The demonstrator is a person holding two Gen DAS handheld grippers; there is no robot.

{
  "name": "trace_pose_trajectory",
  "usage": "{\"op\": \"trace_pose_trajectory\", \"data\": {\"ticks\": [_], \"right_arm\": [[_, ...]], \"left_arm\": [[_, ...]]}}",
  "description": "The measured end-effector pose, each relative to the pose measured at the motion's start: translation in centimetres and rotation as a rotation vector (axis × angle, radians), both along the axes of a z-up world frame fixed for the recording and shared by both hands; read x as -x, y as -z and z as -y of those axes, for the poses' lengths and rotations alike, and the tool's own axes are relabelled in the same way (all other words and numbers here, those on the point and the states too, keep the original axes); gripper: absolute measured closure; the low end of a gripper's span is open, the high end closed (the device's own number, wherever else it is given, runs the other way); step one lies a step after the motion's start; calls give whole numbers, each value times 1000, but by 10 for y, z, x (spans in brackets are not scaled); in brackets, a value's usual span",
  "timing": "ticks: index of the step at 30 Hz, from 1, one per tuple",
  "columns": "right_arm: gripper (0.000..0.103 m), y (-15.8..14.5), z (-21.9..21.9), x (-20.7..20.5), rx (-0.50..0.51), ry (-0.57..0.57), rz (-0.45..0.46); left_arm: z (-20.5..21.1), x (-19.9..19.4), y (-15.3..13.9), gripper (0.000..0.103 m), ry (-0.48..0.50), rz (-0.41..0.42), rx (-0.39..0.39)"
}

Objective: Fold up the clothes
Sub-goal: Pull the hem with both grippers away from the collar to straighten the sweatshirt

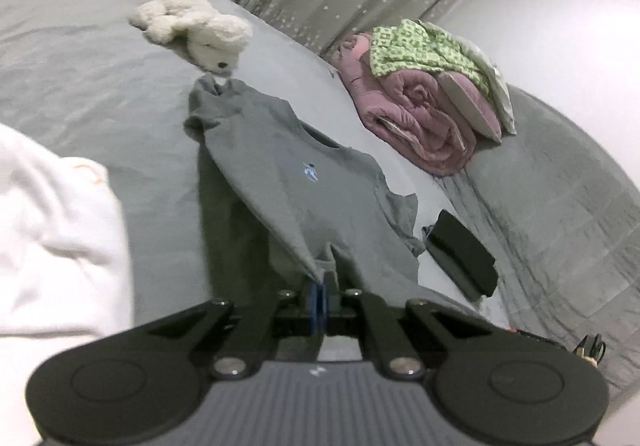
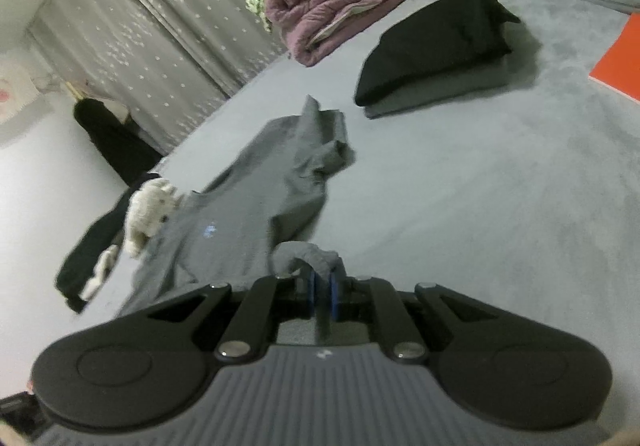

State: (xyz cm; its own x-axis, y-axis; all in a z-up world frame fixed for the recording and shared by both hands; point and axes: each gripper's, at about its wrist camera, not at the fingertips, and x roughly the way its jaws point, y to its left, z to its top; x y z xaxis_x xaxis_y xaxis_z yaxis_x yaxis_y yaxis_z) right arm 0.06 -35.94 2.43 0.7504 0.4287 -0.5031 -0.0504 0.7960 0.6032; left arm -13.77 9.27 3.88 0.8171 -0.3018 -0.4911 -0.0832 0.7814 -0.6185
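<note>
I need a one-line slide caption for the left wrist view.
Left gripper shut on the hem of a grey T-shirt, lifting it above the grey bed.

Your frames: dim, flat indoor light. White garment [image 1: 52, 230] overexposed, detail lost. Soft shadow beside grey T-shirt [image 1: 304, 182]. Your plush toy [image 2: 148, 210] motion-blurred. Strong fisheye bending, dark corners.

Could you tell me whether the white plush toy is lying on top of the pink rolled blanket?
No, the white plush toy lies on the grey bed sheet, apart from the pink rolled blanket.
</note>
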Motion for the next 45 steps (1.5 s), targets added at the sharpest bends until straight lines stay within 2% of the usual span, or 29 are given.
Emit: {"op": "trace_pose_trajectory", "data": {"ticks": [9,15,19,25,30,33,34,36,37,39,40,43,44,45], "right_arm": [[95,-40,15,34,-78,44,72],[95,-51,31,48,-78,72,14],[95,-40,32,52,-10,56,-47],[95,-7,29,46,100,36,-155],[95,23,26,37,191,26,-239],[94,32,26,34,190,27,-261],[87,32,28,36,180,27,-259],[86,30,31,39,163,25,-252],[84,29,32,41,154,15,-248],[74,27,34,43,142,-1,-243],[64,27,34,44,139,-10,-242],[63,30,29,44,161,-42,-249],[65,31,26,43,173,-54,-252],[71,32,24,43,187,-63,-254]], "left_arm": [[-28,23,-9,101,38,-69,76],[-34,28,-3,101,61,-154,39],[-41,28,9,101,81,-224,30],[-41,18,35,101,121,-330,-11],[-44,18,46,101,123,-367,-37],[-46,18,47,100,149,-366,-1],[-47,19,46,99,164,-363,21],[-48,21,47,97,200,-360,53],[-48,22,47,92,215,-360,61],[-47,24,50,85,243,-372,51],[-46,24,51,84,255,-383,44],[-40,25,55,86,273,-408,15],[-37,26,55,94,280,-407,-1],[-34,27,53,96,288,-398,-24]]}}
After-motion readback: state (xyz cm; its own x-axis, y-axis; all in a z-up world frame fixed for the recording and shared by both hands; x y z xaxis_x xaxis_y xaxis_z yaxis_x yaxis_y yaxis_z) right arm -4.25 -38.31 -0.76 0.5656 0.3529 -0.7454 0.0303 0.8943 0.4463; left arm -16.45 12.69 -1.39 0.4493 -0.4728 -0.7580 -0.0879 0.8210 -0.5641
